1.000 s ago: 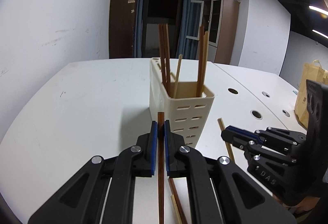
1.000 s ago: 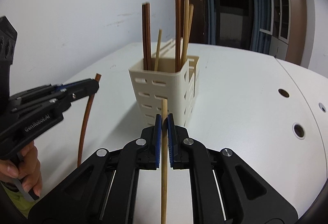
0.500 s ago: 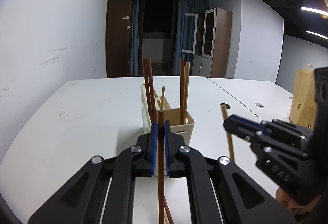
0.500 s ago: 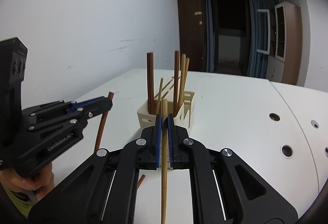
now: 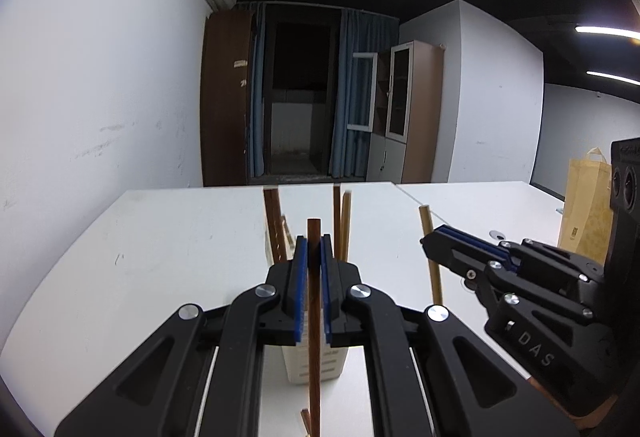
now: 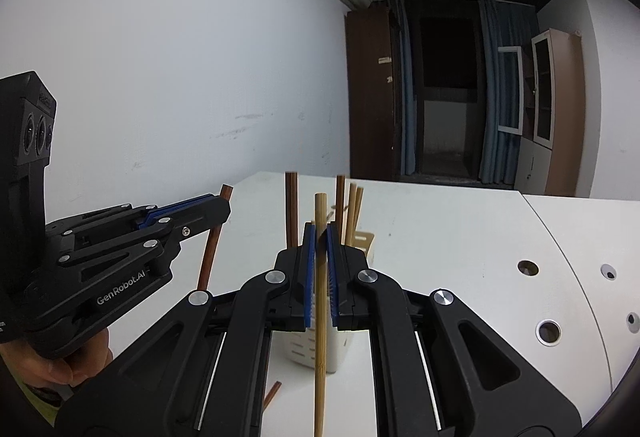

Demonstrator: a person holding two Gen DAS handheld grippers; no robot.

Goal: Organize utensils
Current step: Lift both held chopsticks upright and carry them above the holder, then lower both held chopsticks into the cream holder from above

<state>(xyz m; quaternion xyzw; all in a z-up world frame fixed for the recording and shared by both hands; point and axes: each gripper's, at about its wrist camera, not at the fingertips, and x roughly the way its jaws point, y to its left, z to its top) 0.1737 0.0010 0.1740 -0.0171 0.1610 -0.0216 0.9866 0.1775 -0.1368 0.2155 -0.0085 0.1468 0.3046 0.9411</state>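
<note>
Evidently midway: several chopsticks stand in the holder [image 6: 362, 243], each gripper's fingers clamp another, and one dark chopstick [image 6: 272, 393] lies on the table [image 6: 460, 237].

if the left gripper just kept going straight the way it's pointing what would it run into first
Most likely the sticks standing in the cream utensil holder, which sits directly ahead just past the left gripper. The dark chopstick it holds would probably meet them first, though depth is hard to judge.

A brown paper bag [image 5: 586, 205] stands on the white table [image 5: 160, 237], a glass-fronted cabinet [image 5: 408, 109] beyond
</note>
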